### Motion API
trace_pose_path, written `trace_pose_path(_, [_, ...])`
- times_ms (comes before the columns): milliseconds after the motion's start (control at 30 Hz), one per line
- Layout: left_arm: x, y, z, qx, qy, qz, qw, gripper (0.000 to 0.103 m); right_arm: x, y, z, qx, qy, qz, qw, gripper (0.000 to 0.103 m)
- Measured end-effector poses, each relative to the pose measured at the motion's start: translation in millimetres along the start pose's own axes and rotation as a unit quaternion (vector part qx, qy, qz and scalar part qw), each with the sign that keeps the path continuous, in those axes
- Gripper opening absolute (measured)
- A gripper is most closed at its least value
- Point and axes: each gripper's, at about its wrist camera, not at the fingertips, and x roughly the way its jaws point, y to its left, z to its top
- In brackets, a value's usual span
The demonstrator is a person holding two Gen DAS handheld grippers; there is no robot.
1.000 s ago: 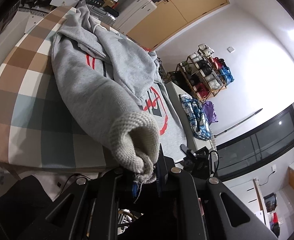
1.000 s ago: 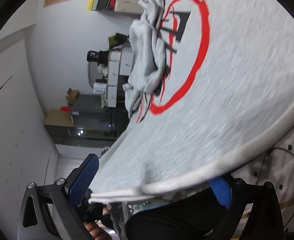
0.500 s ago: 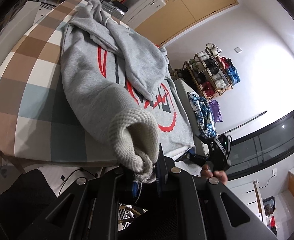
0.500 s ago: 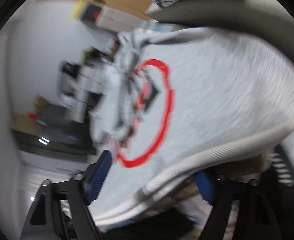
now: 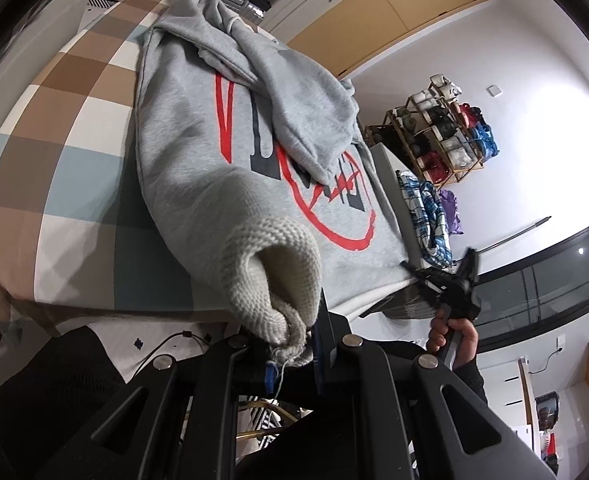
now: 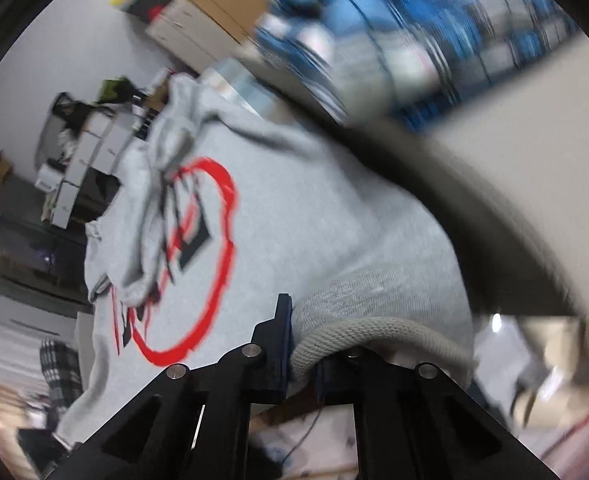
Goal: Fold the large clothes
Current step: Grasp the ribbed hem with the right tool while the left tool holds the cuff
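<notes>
A grey hoodie (image 5: 198, 140) with a red and black print lies on a bed with a checked sheet (image 5: 54, 128), one sleeve and the hood bunched across its chest. My left gripper (image 5: 294, 354) is shut on the cream ribbed cuff end (image 5: 270, 264) nearest the camera. In the right wrist view the hoodie (image 6: 294, 220) fills the middle. My right gripper (image 6: 302, 364) has its jaws closing tight on the ribbed hem (image 6: 374, 330), which is pinched between the pads. The left wrist view shows the right gripper (image 5: 450, 284) at the hem's far corner, held by a hand (image 5: 452, 334).
A blue plaid cloth (image 5: 426, 216) lies on a grey ledge beside the bed. Behind it stands a shoe rack (image 5: 442, 136), with wooden wardrobe doors (image 5: 394, 8) at the back and a dark window (image 5: 554, 272) to the right. Cables lie on the floor below the bed edge.
My right gripper went from wide open around the hem to shut on it, and swung and rose. The hoodie's body now lies more spread out. My left gripper keeps its grip.
</notes>
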Motion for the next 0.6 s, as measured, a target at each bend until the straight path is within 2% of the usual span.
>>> trace_pose_path(100, [4.4, -1.2, -3.1, 0.012, 0.005, 0.023, 0.9996, 0.009, -18.1, 30.8, -5.3, -0.093, -0.046, 0.004, 0.995, 0.008])
trace_pose_path(200, [12.0, 3.6, -4.4, 0.001, 0.021, 0.026, 0.9994, 0.009, -16.8, 46.7, -8.7, -0.129, -0.032, 0.007, 0.991, 0.012])
trace_pose_path(267, [14.5, 5.8, -3.4, -0.004, 0.025, 0.028, 0.9993, 0.009, -7.3, 43.4, -5.6, -0.12, -0.012, -0.013, 0.993, 0.014])
trace_pose_path(367, [15.3, 7.7, -2.7, -0.007, 0.032, 0.037, 0.9988, 0.009, 15.3, 26.2, 8.4, -0.083, 0.041, -0.084, 0.992, 0.017])
trace_pose_path(433, [15.7, 10.8, -2.7, -0.011, 0.038, 0.041, 0.9984, 0.009, 21.4, 18.2, 17.0, -0.063, 0.056, -0.078, 0.993, 0.018])
trace_pose_path(600, [19.4, 19.0, -4.5, -0.028, 0.045, 0.038, 0.9979, 0.011, 19.8, 14.5, 25.4, -0.064, 0.047, -0.079, 0.994, 0.021])
